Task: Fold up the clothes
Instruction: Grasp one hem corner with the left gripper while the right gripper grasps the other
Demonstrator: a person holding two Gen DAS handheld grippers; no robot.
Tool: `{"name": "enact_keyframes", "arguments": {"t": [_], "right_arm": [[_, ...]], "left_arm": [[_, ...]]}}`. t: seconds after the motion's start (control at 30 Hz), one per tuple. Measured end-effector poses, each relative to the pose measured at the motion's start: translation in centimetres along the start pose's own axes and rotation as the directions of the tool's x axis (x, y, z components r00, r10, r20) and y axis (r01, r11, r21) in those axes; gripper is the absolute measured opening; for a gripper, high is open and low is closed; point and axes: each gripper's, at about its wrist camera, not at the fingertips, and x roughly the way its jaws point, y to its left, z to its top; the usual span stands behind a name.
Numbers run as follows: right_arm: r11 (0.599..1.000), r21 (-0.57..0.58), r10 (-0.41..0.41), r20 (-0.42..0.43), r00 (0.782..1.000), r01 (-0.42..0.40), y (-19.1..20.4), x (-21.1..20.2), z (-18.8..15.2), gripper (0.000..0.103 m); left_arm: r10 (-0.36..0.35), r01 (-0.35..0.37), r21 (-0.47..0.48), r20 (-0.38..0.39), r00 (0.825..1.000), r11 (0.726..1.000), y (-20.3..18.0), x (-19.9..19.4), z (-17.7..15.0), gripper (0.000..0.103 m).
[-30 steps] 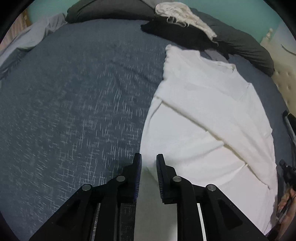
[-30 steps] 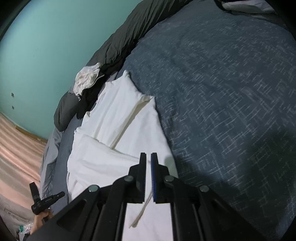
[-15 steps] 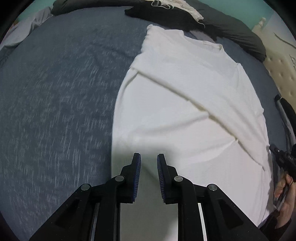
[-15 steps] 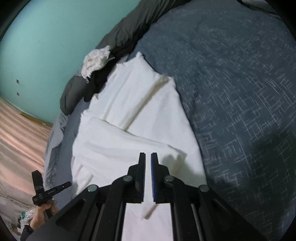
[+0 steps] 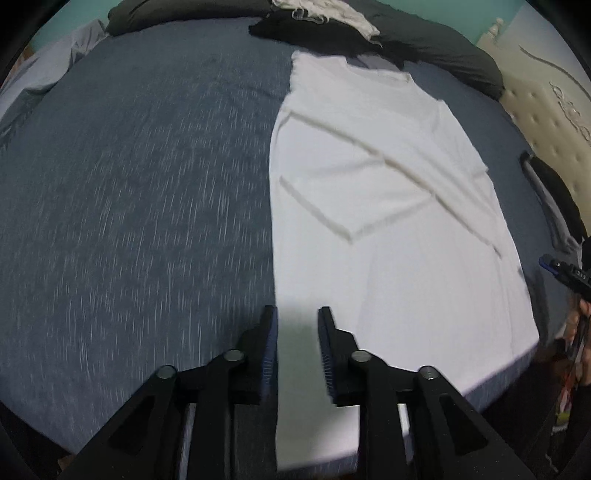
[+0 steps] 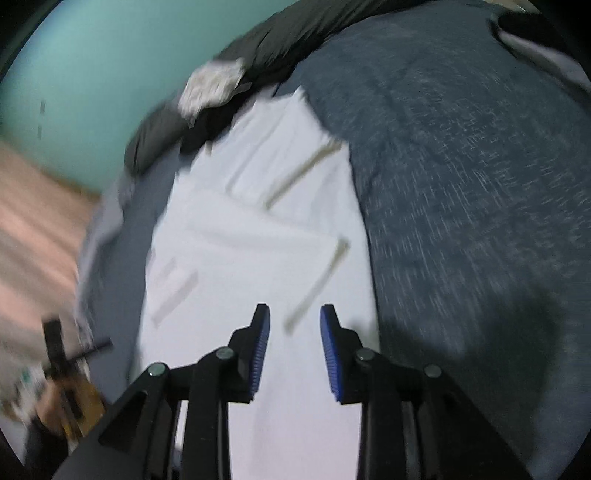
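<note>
A white T-shirt (image 5: 388,206) lies flat on the blue bedspread (image 5: 147,192), with both sleeves folded in over its body. My left gripper (image 5: 297,314) hovers above the shirt's lower left edge; its jaws are opening and nothing is between them. In the right wrist view the same shirt (image 6: 258,254) fills the middle. My right gripper (image 6: 294,312) hangs above the shirt's lower part, jaws opening, with no cloth between the blue pads (image 6: 330,332). Each gripper shows small at the edge of the other's view: the right gripper (image 5: 565,271) and the left gripper (image 6: 62,350), which is blurred.
A dark grey duvet (image 5: 443,48) lies along the bed's far end, with a black garment (image 5: 317,31) and a cream lacy one (image 5: 332,11) on it. A cream tufted headboard (image 5: 546,110) stands at the right. A teal wall (image 6: 110,74) and wooden floor (image 6: 33,206) lie beyond the bed's edge.
Both grippers have drawn back and up from the shirt, and both pairs of jaws stand wider. The shirt's near hem and the bed's edge now show in the left wrist view.
</note>
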Motion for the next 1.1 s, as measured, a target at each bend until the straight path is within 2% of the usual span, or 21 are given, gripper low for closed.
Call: {"name": "enact_keyframes", "arguments": {"t": [0.2,0.3,0.53,0.67,0.83,1.1], "right_arm": [[0.997,-0.004,-0.073,-0.096,0.993,0.073,-1.4,-3.2,-4.0,0.032],[0.995,0.004,-0.094,-0.138,0.986,0.096,-2.2,-4.2,-5.7,0.037],[0.994,-0.002,-0.104,-0.219,0.97,0.106,-2.4,-4.0,-9.0,0.039],[0.993,0.003,-0.11,-0.253,0.961,0.115,-2.8,-3.3,-9.8,0.039],[0.992,-0.014,-0.122,-0.286,0.951,0.123,-2.5,-2.5,-10.2,0.041],[0.993,-0.008,-0.111,-0.327,0.938,0.114,-2.4,-1.2,-10.4,0.042]], "left_arm": [[-0.032,0.031,-0.016,-0.051,0.998,0.999,1.5,0.8,-4.7,0.035],[-0.032,0.032,-0.011,-0.066,0.997,0.999,1.7,1.1,-5.9,0.038],[-0.037,0.036,-0.012,-0.091,0.995,0.999,1.8,1.3,-7.4,0.046],[-0.027,0.024,-0.023,-0.103,0.994,0.999,2.2,1.6,-7.9,0.05],[-0.068,0.06,-0.072,-0.109,0.992,0.996,2.7,2.3,-8.4,0.05],[-0.127,0.117,-0.091,-0.115,0.985,0.989,2.2,3.4,-8.6,0.049]]}}
